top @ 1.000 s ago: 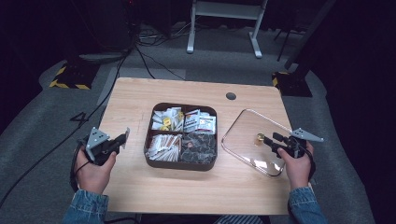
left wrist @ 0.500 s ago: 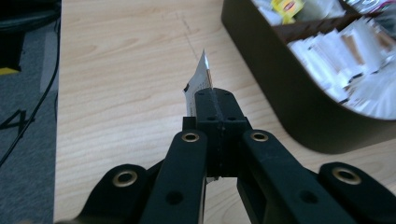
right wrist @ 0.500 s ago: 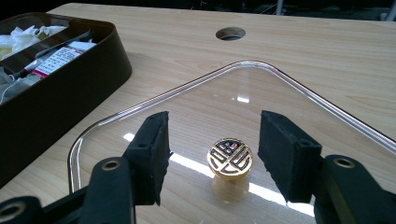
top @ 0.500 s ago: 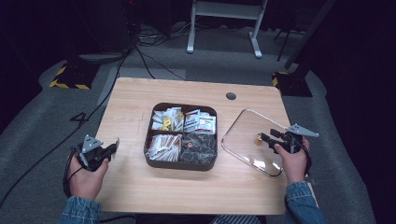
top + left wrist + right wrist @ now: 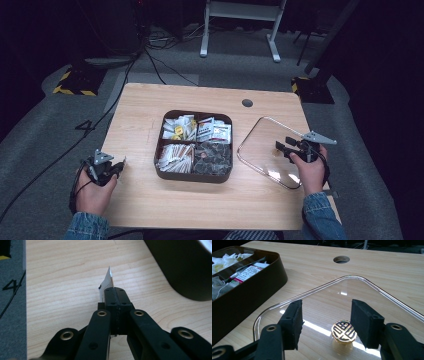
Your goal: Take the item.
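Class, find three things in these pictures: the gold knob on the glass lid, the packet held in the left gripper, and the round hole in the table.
gold knob point(image 5: 343, 332), right gripper view, patterned top face.
packet point(image 5: 107, 285), left gripper view, white part above the fingers.
round hole point(image 5: 247, 103), high view, its dark centre.

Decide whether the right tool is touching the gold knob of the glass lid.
Apart. In the right gripper view, the right tool stands open, with clear glass lid visible between each pad and the gold knob.

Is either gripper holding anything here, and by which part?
The left gripper is shut on a small white paper packet, pinched at its lower end. The right gripper is open around the glass lid's knob, holding nothing.
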